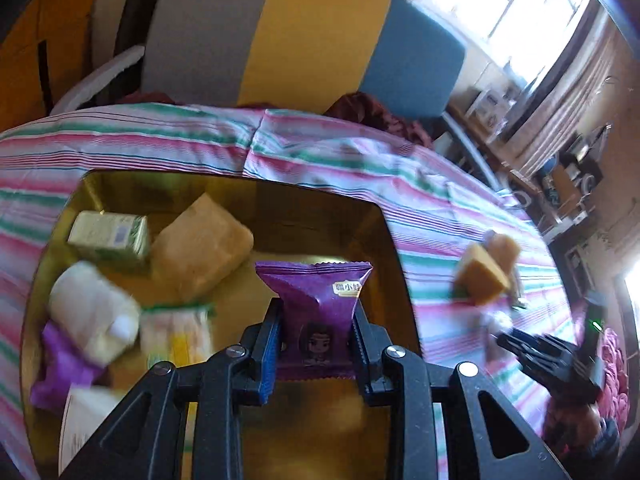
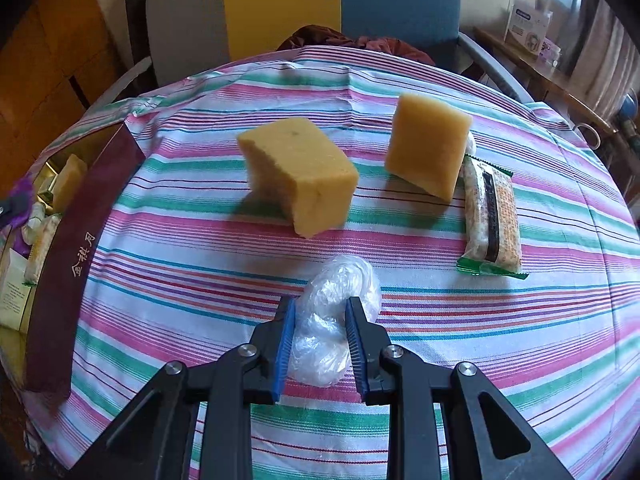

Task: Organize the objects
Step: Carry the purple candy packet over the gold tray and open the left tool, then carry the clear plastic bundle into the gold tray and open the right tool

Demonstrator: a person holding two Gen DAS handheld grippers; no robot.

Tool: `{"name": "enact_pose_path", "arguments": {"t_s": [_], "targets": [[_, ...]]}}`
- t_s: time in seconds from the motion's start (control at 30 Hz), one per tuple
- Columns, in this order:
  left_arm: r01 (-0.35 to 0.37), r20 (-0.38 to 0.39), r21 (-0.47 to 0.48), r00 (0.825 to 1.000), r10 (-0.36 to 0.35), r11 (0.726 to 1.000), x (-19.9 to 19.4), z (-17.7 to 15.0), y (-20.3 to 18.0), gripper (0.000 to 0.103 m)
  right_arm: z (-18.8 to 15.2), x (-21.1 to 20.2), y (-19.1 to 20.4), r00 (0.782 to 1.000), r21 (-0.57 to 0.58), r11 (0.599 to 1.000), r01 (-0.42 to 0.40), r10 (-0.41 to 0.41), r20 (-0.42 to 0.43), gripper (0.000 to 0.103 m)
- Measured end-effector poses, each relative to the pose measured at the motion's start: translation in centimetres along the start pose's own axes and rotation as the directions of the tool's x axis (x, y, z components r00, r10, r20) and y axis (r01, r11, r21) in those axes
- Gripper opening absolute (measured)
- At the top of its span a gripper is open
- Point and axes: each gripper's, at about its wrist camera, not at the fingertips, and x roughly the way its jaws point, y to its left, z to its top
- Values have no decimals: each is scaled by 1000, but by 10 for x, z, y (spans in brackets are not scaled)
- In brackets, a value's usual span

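While the left tool clamps it, the purple packet stands upright.

Each black gripper has blue ribbed pads and silver screws.

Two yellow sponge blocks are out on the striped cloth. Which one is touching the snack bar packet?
The right-hand sponge block, standing tilted with its edge against the snack bar packet. The left sponge block sits alone on the striped cloth.
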Motion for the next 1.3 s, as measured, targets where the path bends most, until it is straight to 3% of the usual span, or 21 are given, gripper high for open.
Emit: {"name": "enact_pose_path", "arguments": {"t_s": [0.07,0.2,0.33,0.43,0.6,0.87,1.3], "targets": [[-5,-34,10,999,5,1000,19,12,0,30,0,1,1,1000,-7,1000,2,-2,1,26],[-81,-59,18,995,82,997,52,31,5,32,0,1,2,1000,-19,1000,6,-6,2,26],[-134,-96,14,986,135,991,74,36,13,45,1,2,2,1000,-28,1000,8,-8,4,26],[-122,-94,-11,988,120,993,71,33,19,50,1,2,3,1000,-34,999,9,-9,6,26],[-114,-6,-3,994,114,994,32,22,10,51,3,4,4,1000,-46,999,17,-17,8,27],[-151,147,51,979,142,987,-53,-26,-13,51,2,4,4,999,-54,998,30,-29,15,27],[-225,228,17,950,215,974,-122,-97,-2,51,0,3,13,997,-89,993,71,-68,37,26]]}}
